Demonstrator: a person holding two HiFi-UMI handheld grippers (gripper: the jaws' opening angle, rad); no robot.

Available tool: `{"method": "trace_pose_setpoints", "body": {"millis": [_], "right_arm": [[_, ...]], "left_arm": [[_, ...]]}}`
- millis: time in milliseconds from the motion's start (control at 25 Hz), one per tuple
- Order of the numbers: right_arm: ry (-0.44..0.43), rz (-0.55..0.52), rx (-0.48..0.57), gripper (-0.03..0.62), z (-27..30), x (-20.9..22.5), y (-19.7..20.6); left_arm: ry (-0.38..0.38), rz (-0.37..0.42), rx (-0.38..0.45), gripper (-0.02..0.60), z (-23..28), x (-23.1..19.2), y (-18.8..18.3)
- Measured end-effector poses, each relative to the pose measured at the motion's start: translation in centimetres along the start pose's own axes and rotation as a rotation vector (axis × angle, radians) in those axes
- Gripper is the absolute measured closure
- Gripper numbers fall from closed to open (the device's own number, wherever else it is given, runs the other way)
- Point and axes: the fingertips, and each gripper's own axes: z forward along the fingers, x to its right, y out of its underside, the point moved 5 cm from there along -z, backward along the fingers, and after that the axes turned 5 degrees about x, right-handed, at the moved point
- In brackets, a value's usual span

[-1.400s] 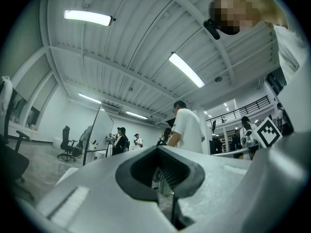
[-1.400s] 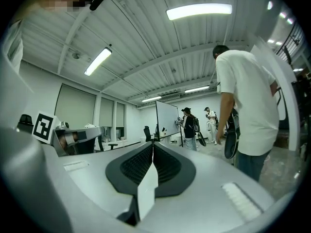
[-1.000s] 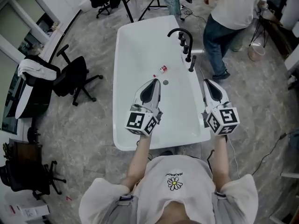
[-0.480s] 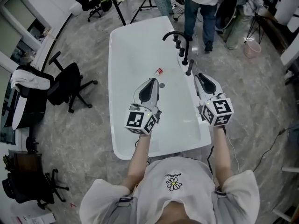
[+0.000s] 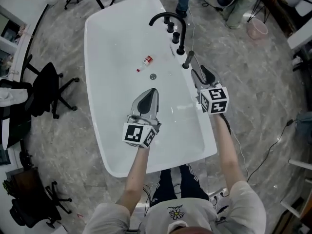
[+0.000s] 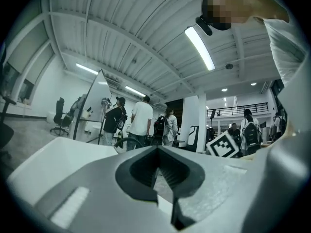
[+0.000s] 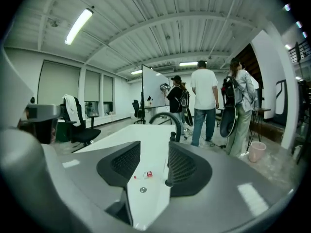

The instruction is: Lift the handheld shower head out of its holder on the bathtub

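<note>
Compared with a second ago, the right gripper [image 5: 201, 75] is further forward along the right edge of the bathtub [image 5: 105, 57], and its tips now sit just beside the handheld shower head [image 5: 187, 60]. The shower head stands upright in its holder on that right rim, just on the near side of the black faucet [image 5: 165, 17] and its knobs. The left gripper [image 5: 150, 92] has barely moved and hangs over the middle of the basin, well apart from the rim. I judge this to be the end of the approach: the shower head is within reach but not yet touched or lifted.

In the right gripper view the jaws stand moderately apart with nothing between them. Through the gap show the white basin, a small red-and-white bottle [image 7: 144, 174] and the drain [image 7: 142, 190]. A dark fitting lies close along the inner side of one jaw — possibly the shower head, though I cannot be sure.

In its own view the left gripper's jaws are closed to a thin slit and hold nothing.
</note>
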Motion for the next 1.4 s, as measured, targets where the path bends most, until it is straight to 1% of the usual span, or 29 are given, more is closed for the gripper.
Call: {"method": "trace_pose_setpoints", "body": {"millis": [120,240,320,400,480,640,720,800,840,1040,1280,1400], "right_arm": [[0.03,0.007,-0.098,0.365,6.0,3.3,6.4],[0.069,0.04,-0.167,0.363,10.3,5.1,12.3],[0.086,0.07,-0.188,0.35,12.4,5.9,15.0],[0.101,0.099,-0.185,0.342,13.9,6.9,16.5],[0.104,0.107,-0.189,0.327,15.2,7.6,17.5],[0.11,0.071,-0.218,0.339,17.1,8.0,19.0],[0.105,0.025,-0.232,0.368,17.6,7.4,19.6],[0.089,-0.037,-0.246,0.437,18.1,6.7,19.9],[0.086,-0.054,-0.248,0.438,18.3,6.6,20.0],[0.132,-0.031,-0.241,0.444,18.0,6.7,19.9],[0.166,-0.022,-0.226,0.445,17.8,6.5,19.9],[0.178,-0.02,-0.155,0.445,17.4,6.4,18.5]], "left_arm": [[0.032,-0.013,-0.011,0.581,2.0,-1.3,5.3],[0.041,-0.019,-0.051,0.581,2.1,-2.5,9.9],[0.032,-0.036,-0.064,0.581,2.1,-3.1,12.3],[0.026,-0.043,-0.064,0.581,2.2,-3.6,14.2],[0.017,-0.05,-0.068,0.581,2.4,-3.9,15.2],[-0.004,-0.077,-0.083,0.581,1.8,-4.8,16.9],[-0.015,-0.081,-0.099,0.581,1.2,-5.2,17.8],[-0.026,-0.089,-0.108,0.581,0.8,-5.4,18.3],[-0.027,-0.09,-0.109,0.581,0.7,-5.3,18.3],[-0.011,-0.081,-0.099,0.581,0.4,-4.7,17.8],[-0.019,-0.063,-0.063,0.581,-0.3,-5.4,16.6],[-0.014,-0.059,-0.064,0.581,-1.1,-5.5,16.5]]}}
